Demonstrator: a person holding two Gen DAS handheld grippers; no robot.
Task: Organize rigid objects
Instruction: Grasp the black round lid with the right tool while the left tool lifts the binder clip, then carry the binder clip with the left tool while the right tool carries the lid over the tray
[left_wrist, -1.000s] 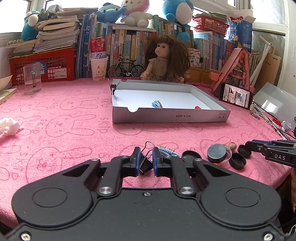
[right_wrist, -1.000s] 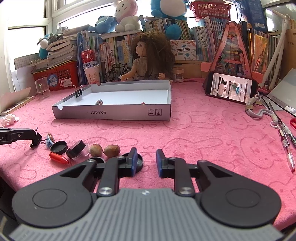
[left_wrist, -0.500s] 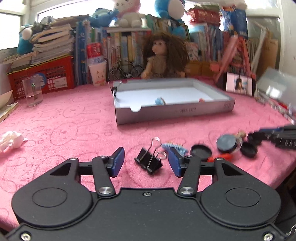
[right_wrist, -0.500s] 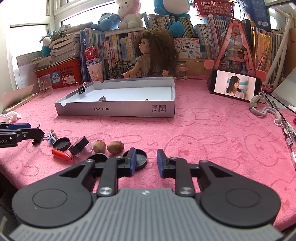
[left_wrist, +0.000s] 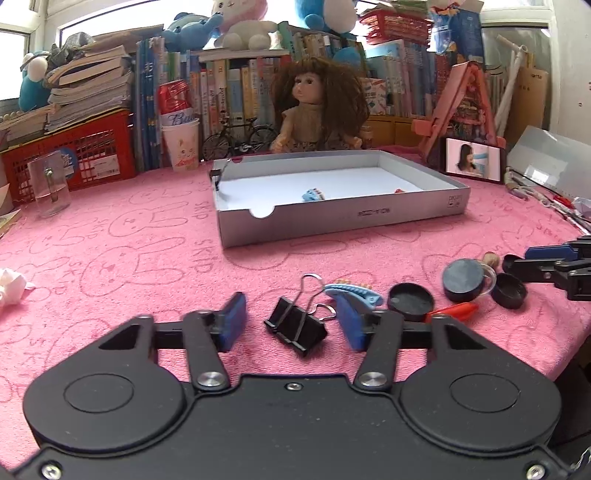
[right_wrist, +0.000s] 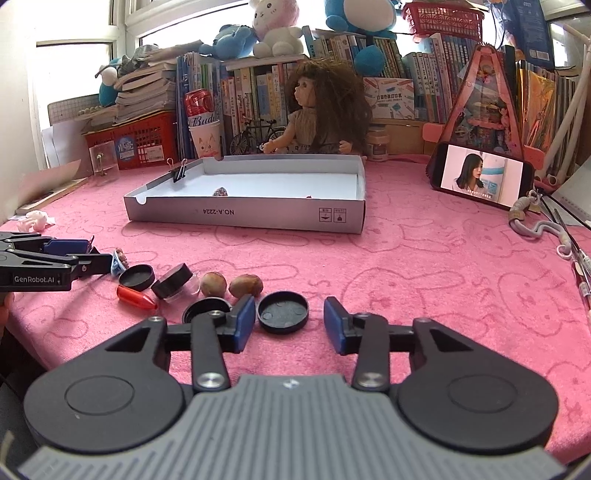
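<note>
Nearer to me than the grey cardboard tray (left_wrist: 332, 221) on the pink cloth (left_wrist: 129, 251), my left gripper (left_wrist: 291, 321) stands released around a black binder clip (left_wrist: 295, 326) lying on the cloth, its jaws just having narrowed a little with neither blue pad touching it. On that same near side of the tray, my right gripper (right_wrist: 290, 325) has just been spreading and brackets a round black lid (right_wrist: 283, 312) without pressing it. Left of that lid, also short of the tray, I see two nuts (right_wrist: 229, 285), a small clear jar (right_wrist: 177, 283), another black lid (right_wrist: 137, 277) and a red cap (right_wrist: 136, 297).
</note>
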